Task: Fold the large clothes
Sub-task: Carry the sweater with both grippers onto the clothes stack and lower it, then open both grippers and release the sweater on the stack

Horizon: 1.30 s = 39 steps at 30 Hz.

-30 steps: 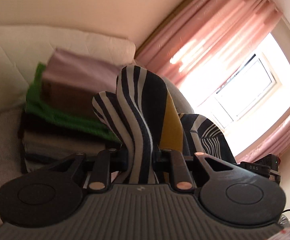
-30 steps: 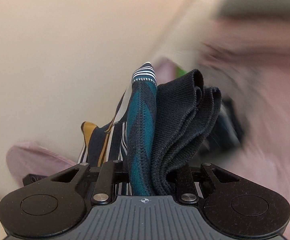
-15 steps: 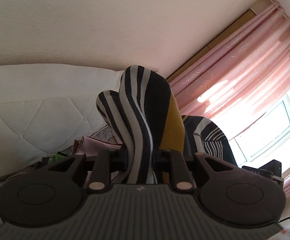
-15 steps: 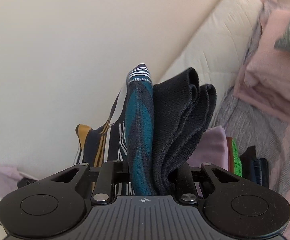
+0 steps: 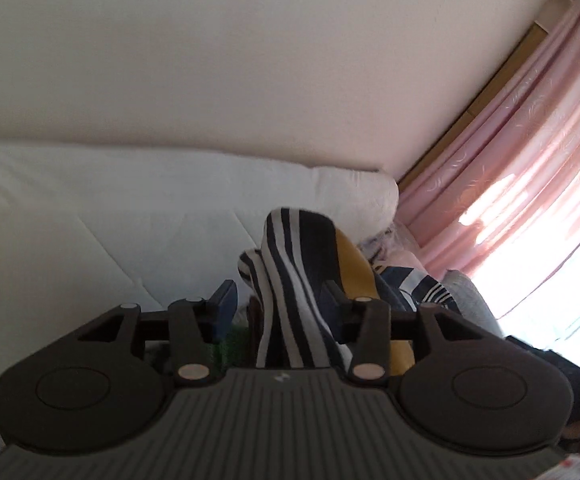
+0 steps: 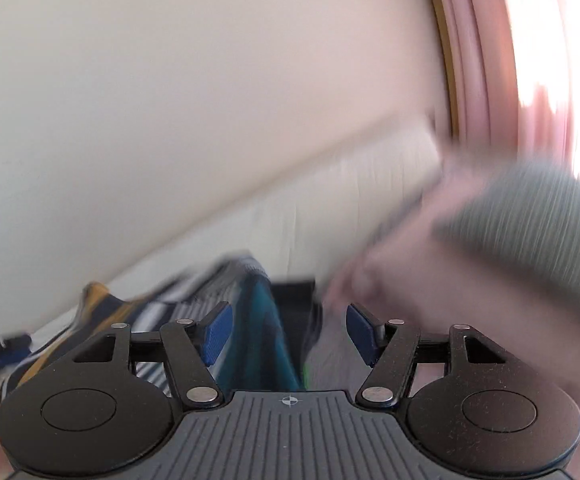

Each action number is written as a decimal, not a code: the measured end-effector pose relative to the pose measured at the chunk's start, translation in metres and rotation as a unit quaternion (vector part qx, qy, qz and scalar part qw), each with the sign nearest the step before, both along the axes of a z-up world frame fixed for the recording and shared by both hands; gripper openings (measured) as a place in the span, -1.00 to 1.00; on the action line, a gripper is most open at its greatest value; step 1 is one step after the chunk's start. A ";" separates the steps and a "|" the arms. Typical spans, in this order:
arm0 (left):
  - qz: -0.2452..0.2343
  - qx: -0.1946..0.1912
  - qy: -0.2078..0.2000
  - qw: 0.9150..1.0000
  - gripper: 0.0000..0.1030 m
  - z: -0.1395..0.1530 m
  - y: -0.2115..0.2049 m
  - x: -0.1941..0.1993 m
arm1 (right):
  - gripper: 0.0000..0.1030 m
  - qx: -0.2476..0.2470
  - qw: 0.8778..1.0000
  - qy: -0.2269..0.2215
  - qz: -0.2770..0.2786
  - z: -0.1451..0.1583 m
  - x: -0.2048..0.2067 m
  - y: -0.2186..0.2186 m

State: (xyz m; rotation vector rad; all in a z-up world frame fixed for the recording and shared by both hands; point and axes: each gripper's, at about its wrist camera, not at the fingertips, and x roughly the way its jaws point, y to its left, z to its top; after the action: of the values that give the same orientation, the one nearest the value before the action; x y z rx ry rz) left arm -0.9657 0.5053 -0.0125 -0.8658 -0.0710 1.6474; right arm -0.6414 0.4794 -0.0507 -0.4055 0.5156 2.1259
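Gaping jaws, striped garment (image 5: 290,280) between

Daylight floods in through the pink curtains (image 5: 522,128) at right, blown out to white glare at the frame edge. The wall (image 5: 210,60) is evenly lit. The right wrist view is heavily motion-smeared (curtains especially); fisheye bends the edges of both views.

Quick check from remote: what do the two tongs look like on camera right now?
Both are alike: a dark grey ribbed body, black linkage arms with round discs and metal pivot pins, blue finger pads. The left tongs carry a small white logo; the right tongs carry a crosshair mark. No cables or sleeves are visible.
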 end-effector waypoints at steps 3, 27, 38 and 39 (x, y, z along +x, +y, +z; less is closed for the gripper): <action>-0.044 0.016 0.118 0.992 -0.23 0.031 -0.010 0.056 | 0.17 0.050 0.997 -0.017 0.051 -0.004 -0.010 -0.058; -0.062 -0.051 0.142 0.987 0.25 0.006 -0.045 0.130 | 0.16 -0.042 0.997 0.004 0.071 -0.026 -0.003 -0.132; -0.046 -0.103 0.132 0.985 0.67 0.032 -0.172 0.174 | 0.45 -0.072 0.995 -0.010 0.063 -0.008 0.054 -0.243; -0.045 -0.114 0.131 0.984 0.68 0.031 -0.182 0.180 | 0.46 -0.074 0.995 -0.019 0.062 -0.008 0.058 -0.255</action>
State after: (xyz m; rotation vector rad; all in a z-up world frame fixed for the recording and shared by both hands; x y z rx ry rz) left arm -0.7856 0.3231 0.0183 -0.8032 0.3399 1.6911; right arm -0.5829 0.2249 -0.0589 -0.5733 0.6418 2.2017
